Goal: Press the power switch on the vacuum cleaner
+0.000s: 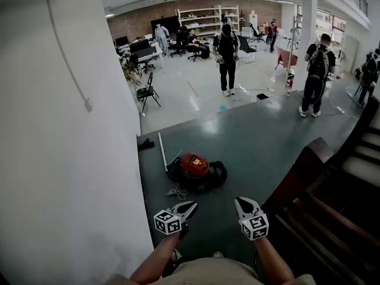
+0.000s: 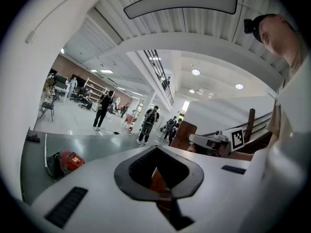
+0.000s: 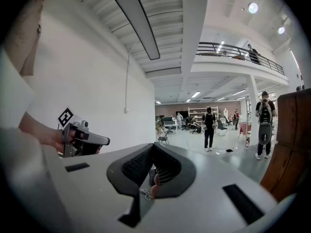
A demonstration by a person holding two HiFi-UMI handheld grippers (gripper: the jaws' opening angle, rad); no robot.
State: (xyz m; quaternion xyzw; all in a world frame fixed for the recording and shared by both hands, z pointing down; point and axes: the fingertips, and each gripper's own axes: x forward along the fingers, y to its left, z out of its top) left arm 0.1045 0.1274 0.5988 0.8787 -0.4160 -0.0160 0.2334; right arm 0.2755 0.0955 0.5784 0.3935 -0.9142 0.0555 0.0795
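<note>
A red and black vacuum cleaner (image 1: 195,170) lies on the dark floor ahead of me; in the left gripper view the vacuum cleaner (image 2: 68,161) shows low at the left. My left gripper (image 1: 191,206) and right gripper (image 1: 239,202) are held side by side, short of the vacuum and apart from it. Both are shut with nothing between the jaws. In the left gripper view the left gripper (image 2: 158,152) points past the vacuum toward the hall. In the right gripper view the right gripper (image 3: 154,149) hides most of the vacuum; only a red sliver shows through the jaws.
A white wall (image 1: 59,129) runs close on the left. A wooden stair rail (image 1: 309,159) and steps lie to the right. A white tube (image 1: 162,152) and a coiled cord (image 1: 177,192) rest by the vacuum. People (image 1: 227,55) stand further back.
</note>
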